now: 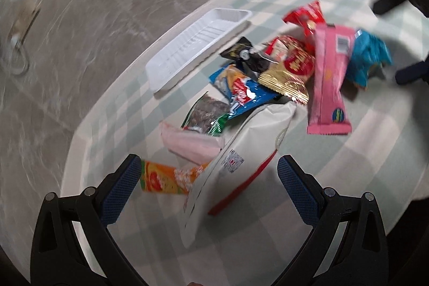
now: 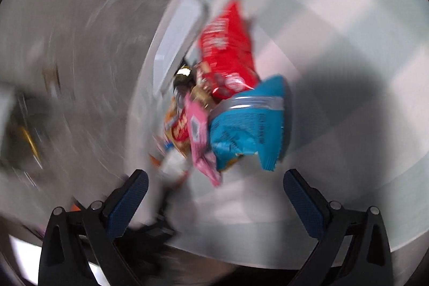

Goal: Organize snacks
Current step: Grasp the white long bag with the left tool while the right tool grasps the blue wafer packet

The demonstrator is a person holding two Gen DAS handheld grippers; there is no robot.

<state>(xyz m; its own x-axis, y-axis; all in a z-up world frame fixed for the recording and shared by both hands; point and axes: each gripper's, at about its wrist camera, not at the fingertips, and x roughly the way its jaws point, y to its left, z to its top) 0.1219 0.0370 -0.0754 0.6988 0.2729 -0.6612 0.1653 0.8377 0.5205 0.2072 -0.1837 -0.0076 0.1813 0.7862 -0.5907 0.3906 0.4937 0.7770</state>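
A pile of snack packets lies on a checked tablecloth. In the left wrist view my left gripper [image 1: 209, 168] is open above a large white bag [image 1: 241, 152], with an orange packet [image 1: 163, 178] by its left finger. Beyond lie a pale pink packet [image 1: 187, 144], a blue packet [image 1: 244, 90], a gold and red packet [image 1: 289, 71], a long pink packet [image 1: 329, 79], a red bag [image 1: 308, 15] and a teal bag [image 1: 367, 58]. An empty white tray [image 1: 198, 44] sits at the far left. In the blurred right wrist view my right gripper [image 2: 215, 178] is open before the teal bag [image 2: 249, 130] and the red bag [image 2: 228, 52].
The table edge curves along the left, with grey marbled floor [image 1: 80, 4] beyond it. The white tray [image 2: 182, 39] shows blurred in the right wrist view. A dark object [image 1: 388, 2] stands at the far right of the table.
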